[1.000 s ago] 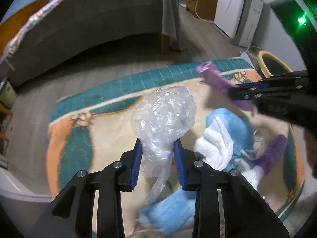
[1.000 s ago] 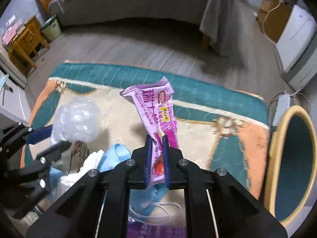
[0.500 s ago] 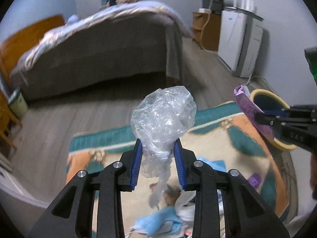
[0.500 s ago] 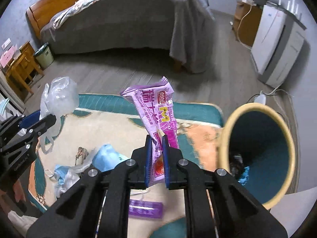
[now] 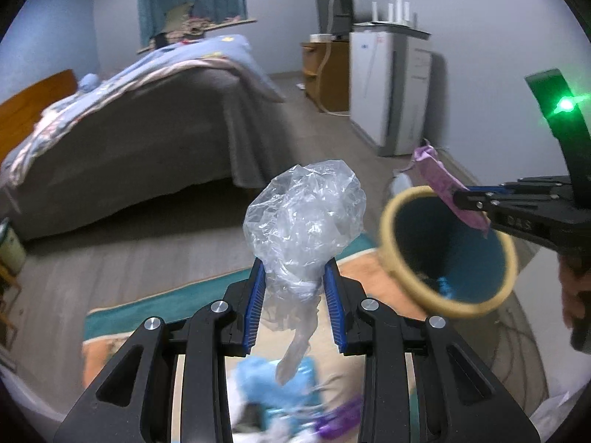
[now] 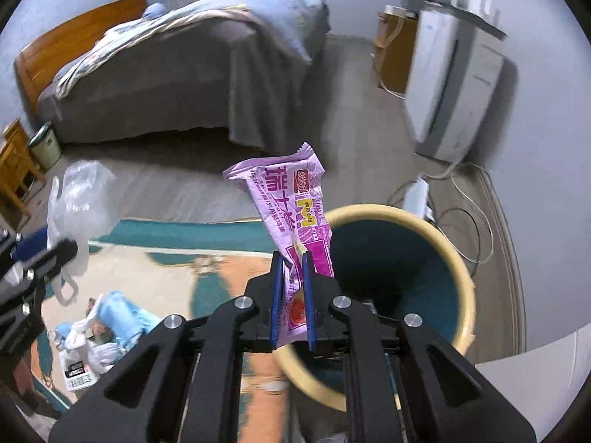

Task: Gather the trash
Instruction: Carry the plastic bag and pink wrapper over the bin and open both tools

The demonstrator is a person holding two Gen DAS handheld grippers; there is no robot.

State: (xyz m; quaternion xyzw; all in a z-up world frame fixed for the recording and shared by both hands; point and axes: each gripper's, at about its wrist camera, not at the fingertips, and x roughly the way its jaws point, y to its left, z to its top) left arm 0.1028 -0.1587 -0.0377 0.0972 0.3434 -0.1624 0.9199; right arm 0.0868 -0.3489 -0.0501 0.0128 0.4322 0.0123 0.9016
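With both grippers loaded, this looks like the carry-to-bin step of trash collection. Left gripper (image 5: 295,299), lower centre of the left wrist view, is clamped on the neck of a crumpled clear plastic bag (image 5: 306,217); the bag's bulk balloons above the blue pads and a tail hangs below. Right gripper (image 6: 291,299), lower centre of the right wrist view, is pinched nearly closed on a purple snack wrapper (image 6: 291,206) that sticks up and leans left. The bin (image 6: 458,269), yellow rim with a teal inside, sits right of centre in both views; some scraps already lie at its bottom. In the left wrist view the wrapper's lower end overlaps the bin's upper right rim, but whether it is truly over the mouth I cannot tell. More litter (image 6: 110,317), blue and white, lies on the patterned rug (image 6: 177,280) at lower left. Next move probably: bring each load over the opening, then open the jaws, wrapper first since it's nearer. The bag is light and puffy, so it may cling to the pads or drift wide.
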